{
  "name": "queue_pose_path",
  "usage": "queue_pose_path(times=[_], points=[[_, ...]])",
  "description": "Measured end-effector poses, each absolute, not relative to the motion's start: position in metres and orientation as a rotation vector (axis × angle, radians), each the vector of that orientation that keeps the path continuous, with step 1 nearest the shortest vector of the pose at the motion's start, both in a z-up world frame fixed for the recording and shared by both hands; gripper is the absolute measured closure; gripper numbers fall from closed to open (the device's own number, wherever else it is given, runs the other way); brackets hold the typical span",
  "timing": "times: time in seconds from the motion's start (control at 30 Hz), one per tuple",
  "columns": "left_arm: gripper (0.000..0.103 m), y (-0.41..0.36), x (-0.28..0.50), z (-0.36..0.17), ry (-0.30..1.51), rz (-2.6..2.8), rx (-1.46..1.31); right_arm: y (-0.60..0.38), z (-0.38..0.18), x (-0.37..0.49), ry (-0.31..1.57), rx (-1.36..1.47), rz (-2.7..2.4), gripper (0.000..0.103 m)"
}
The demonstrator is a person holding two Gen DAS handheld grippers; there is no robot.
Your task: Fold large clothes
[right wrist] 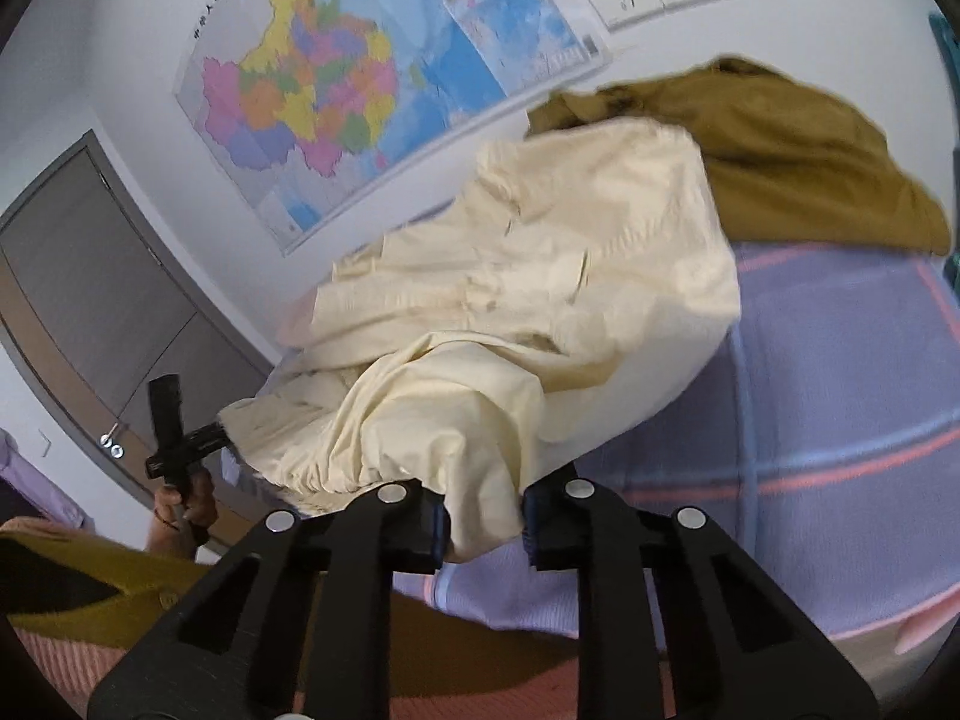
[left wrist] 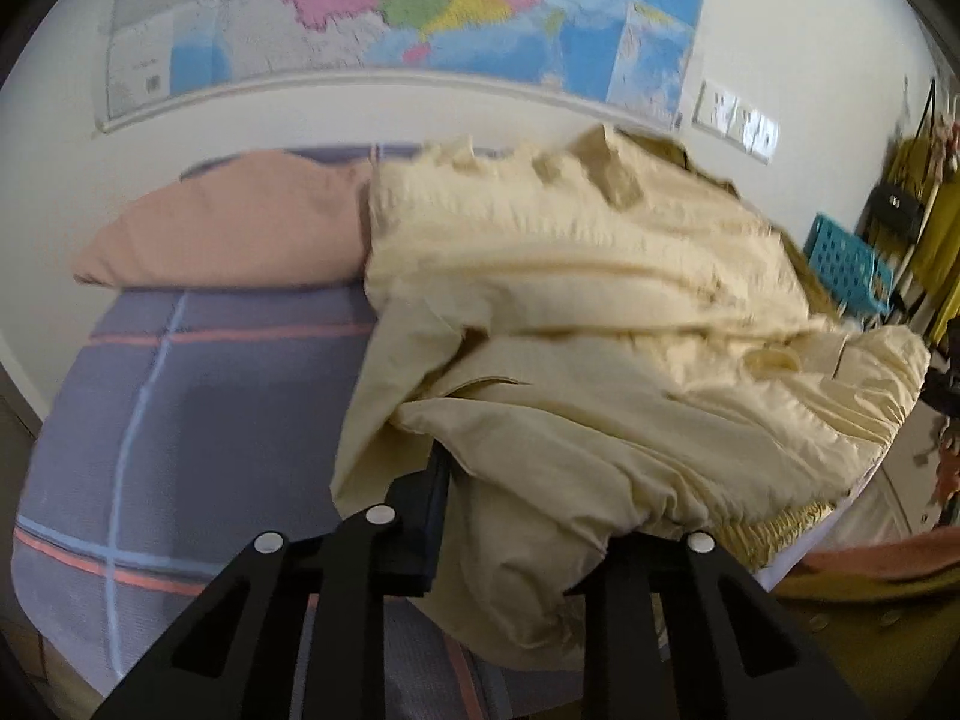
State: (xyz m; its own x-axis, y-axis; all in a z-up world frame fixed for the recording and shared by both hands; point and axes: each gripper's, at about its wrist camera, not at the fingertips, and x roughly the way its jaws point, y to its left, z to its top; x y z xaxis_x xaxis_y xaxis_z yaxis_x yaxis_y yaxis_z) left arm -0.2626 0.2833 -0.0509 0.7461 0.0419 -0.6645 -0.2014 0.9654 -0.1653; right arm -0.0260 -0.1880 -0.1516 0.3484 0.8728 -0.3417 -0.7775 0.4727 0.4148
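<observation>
**2 grippers lifted a cream garment from the bed**

The left gripper [left wrist: 516, 510] had its jaws nearly closed on a bunched edge of the cream garment [left wrist: 588, 312], whose cloth spilled over and hid the right-hand finger. The right gripper [right wrist: 483, 519] stood with its jaws narrowed around another fold of the same garment, and cloth hung down between the 2 black fingers [right wrist: 420, 525]. The right view also showed the left gripper off to the left, held by a hand [right wrist: 183, 501].

The garment lay heaped across a bed sheet [left wrist: 198, 396] of purple with pink and blue stripes, beside a pink pillow [left wrist: 234, 222]. An olive-brown garment [right wrist: 798, 150] lay behind it, near the wall with a map [right wrist: 354, 84].

By the look of it, the step in hand was taking hold and raising the garment. The next move likely called for drawing the 2 grips apart to spread it flat.

1 container showed: a blue perforated basket [left wrist: 849, 261] past the bed. Its contents could not be seen.
</observation>
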Motion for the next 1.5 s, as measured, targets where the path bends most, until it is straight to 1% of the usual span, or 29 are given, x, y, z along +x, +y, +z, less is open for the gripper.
queue_pose_path(times=[0.13, 0.37, 0.67, 0.9, 1.5], points=[[0.082, 0.285, -0.257, -0.028, 0.685, 0.138, -0.211, -0.185, -0.123, -0.025, 0.493, 0.186, 1.078, 0.087], [0.082, 0.294, -0.235, 0.009, 0.666, 0.153, -0.193, -0.174, -0.085, -0.014, 0.427, 0.175, 1.065, 0.088], [0.082, 0.307, -0.193, 0.048, 0.661, 0.165, -0.133, -0.163, -0.053, 0.021, 0.406, 0.196, 1.044, 0.088], [0.082, 0.311, -0.159, 0.060, 0.674, 0.183, -0.103, -0.151, -0.040, 0.048, 0.422, 0.202, 1.026, 0.088], [0.082, 0.331, -0.101, 0.072, 0.705, 0.235, -0.075, -0.124, -0.018, 0.105, 0.469, 0.204, 0.982, 0.089]])
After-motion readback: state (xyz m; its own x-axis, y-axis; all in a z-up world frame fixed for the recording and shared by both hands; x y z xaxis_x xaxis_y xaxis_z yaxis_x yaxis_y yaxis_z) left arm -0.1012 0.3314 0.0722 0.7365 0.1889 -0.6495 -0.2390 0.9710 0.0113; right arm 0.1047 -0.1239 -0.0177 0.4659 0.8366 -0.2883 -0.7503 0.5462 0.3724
